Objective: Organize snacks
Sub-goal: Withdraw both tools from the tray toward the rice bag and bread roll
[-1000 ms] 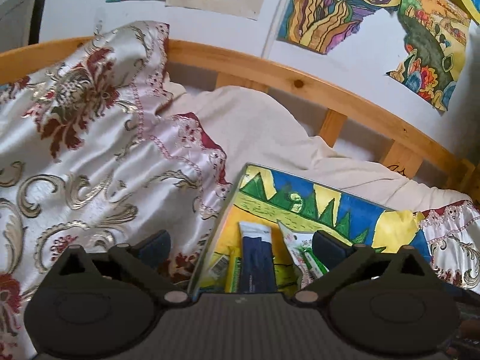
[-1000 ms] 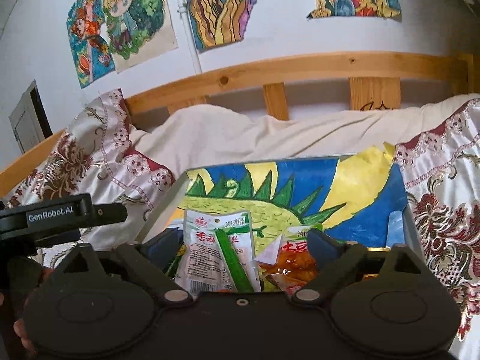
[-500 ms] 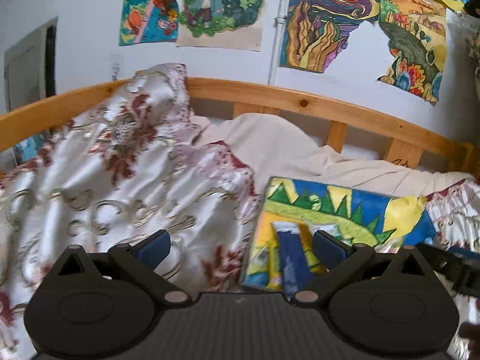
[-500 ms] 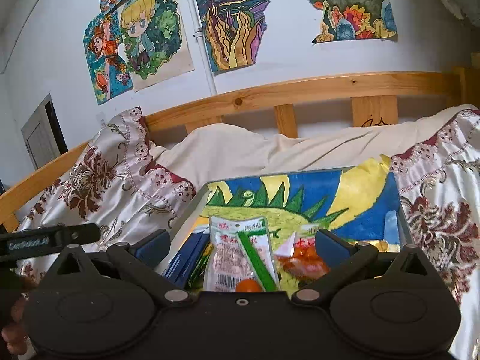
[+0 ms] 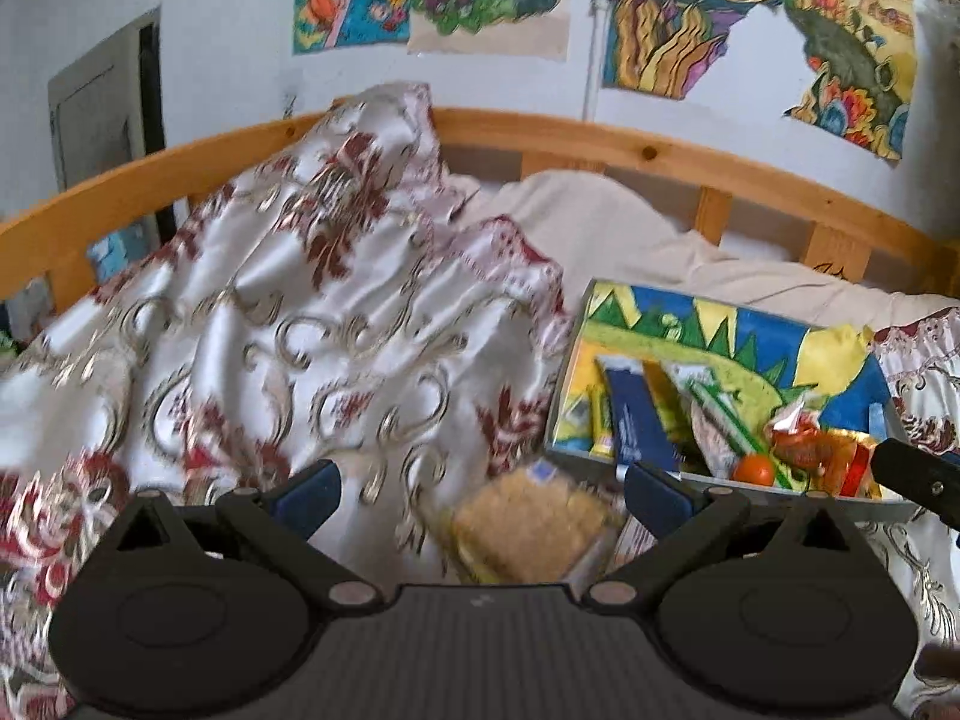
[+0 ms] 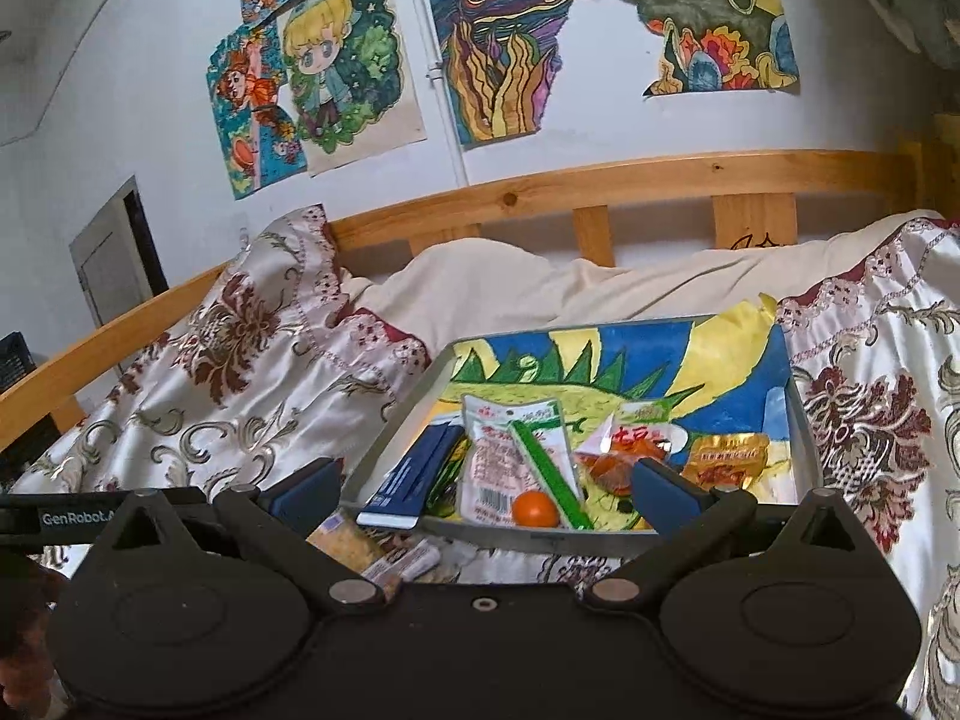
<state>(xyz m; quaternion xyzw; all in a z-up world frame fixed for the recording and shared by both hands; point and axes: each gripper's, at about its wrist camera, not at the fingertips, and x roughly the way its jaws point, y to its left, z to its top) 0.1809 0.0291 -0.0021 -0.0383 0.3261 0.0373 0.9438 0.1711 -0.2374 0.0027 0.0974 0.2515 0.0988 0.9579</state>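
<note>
Right wrist view: right gripper point(image 6: 485, 489), jaws spread wide with nothing pinched, hanging over the near edge of a grey tray point(image 6: 396, 420) lined with a painted sheet in blue, yellow and green. Tray contents, left to right: dark blue packet point(image 6: 414, 474); white packet with a green stripe point(image 6: 516, 456); small orange ball point(image 6: 534, 509) at the near rim; red-orange snack packet point(image 6: 624, 456); gold packet point(image 6: 726, 459) at the right. Outside the tray, near left, on the floral bedspread point(image 6: 240, 372): a wrapped cracker pack point(image 6: 348, 543), just beside the tray's near corner. Left wrist view: left gripper point(image 5: 483, 489), jaws likewise spread and empty, the cracker pack point(image 5: 528, 531) lying on the cloth between them, blurred; tray point(image 5: 561, 396) at the right. Far side: wooden bed rail point(image 6: 600, 186), cream sheet point(image 6: 510, 288), drawings point(image 6: 498, 42) on the white wall.
</note>
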